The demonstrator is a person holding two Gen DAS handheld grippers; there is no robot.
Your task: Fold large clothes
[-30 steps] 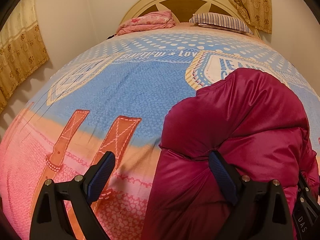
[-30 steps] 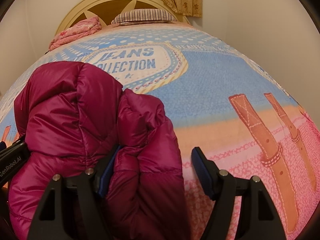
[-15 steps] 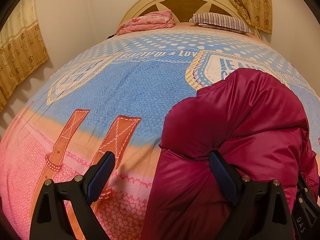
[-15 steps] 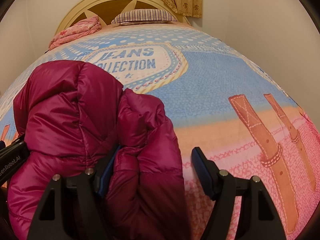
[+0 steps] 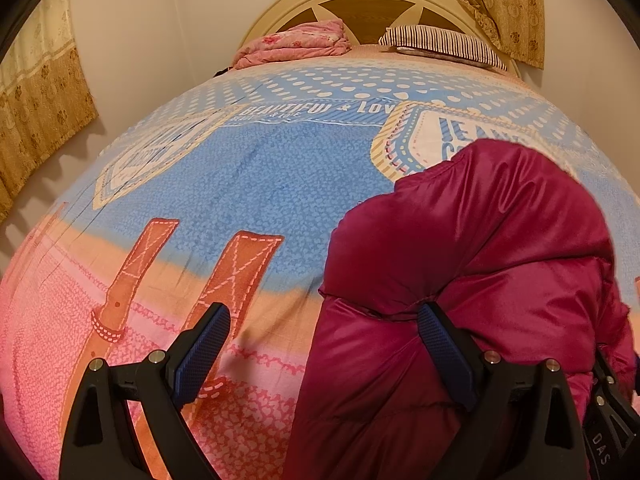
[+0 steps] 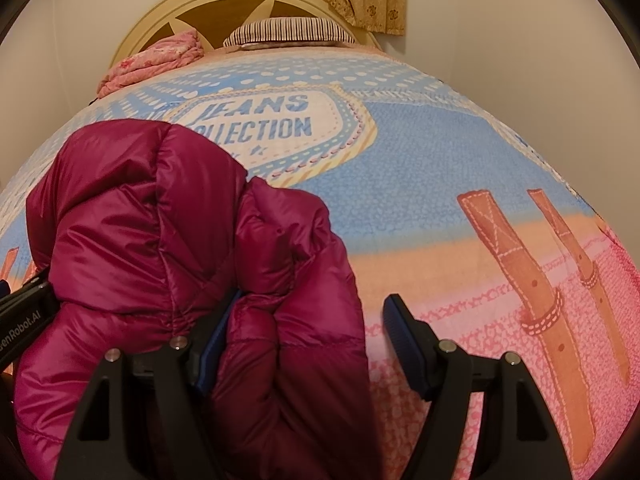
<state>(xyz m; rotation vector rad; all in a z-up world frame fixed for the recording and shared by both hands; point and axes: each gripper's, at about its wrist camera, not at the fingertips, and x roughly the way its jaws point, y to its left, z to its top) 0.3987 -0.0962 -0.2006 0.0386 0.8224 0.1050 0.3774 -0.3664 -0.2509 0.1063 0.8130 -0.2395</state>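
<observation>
Clearly the folding is only partway done: the magenta puffer jacket (image 6: 168, 248) lies bunched in a rounded heap on the bedspread (image 5: 224, 184), toward the foot end, well apart from the striped pillow (image 5: 440, 42) and the pink bundle (image 5: 296, 42) at the headboard. The left gripper (image 5: 324, 344) has its jaws spread wide, one finger against a jacket fold, the other over bare bedspread. The right gripper (image 6: 304, 340) is likewise spread, its left finger pressed into the fabric, with padding bulging between the fingers but not clamped. Judging from the lumpy shape, flattening, squaring and the final folds remain.
</observation>
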